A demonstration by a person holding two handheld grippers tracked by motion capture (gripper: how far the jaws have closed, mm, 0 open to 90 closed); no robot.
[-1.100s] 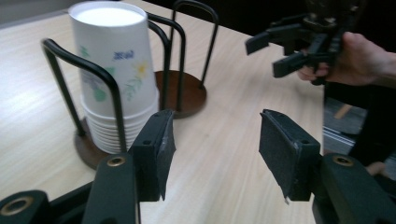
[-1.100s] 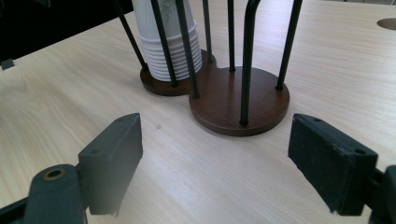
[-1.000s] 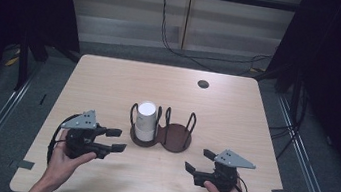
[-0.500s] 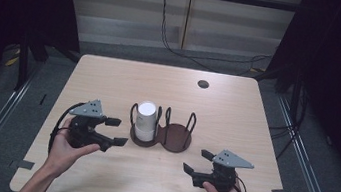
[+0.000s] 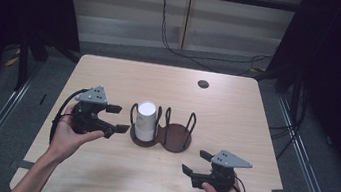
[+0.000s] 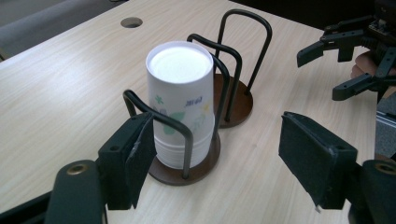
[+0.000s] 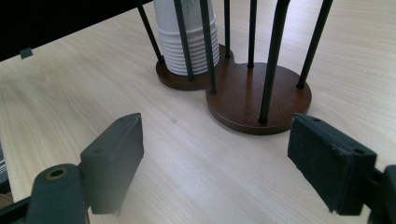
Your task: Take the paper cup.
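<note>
A stack of white paper cups (image 5: 146, 119) (image 6: 180, 102) (image 7: 187, 46) stands upside down in the left bay of a brown two-bay holder (image 5: 176, 138) (image 6: 236, 98) (image 7: 261, 98) with black wire loops. The right bay holds nothing. My left gripper (image 5: 119, 119) (image 6: 219, 163) hovers just left of the cups; its jaws have just been opening, with nothing between them. My right gripper (image 5: 196, 162) (image 7: 224, 163) sits low near the front right of the holder, open and holding nothing. It also appears far right in the left gripper view (image 6: 345, 60).
The wooden table (image 5: 237, 110) has a small round hole (image 5: 203, 84) near its far edge. Dark curtains flank both sides, and cables run over the floor behind. Bare tabletop lies around the holder.
My left gripper has lifted and moved closer to the cup stack, and its jaws have spread apart. The right gripper has stayed in place.
</note>
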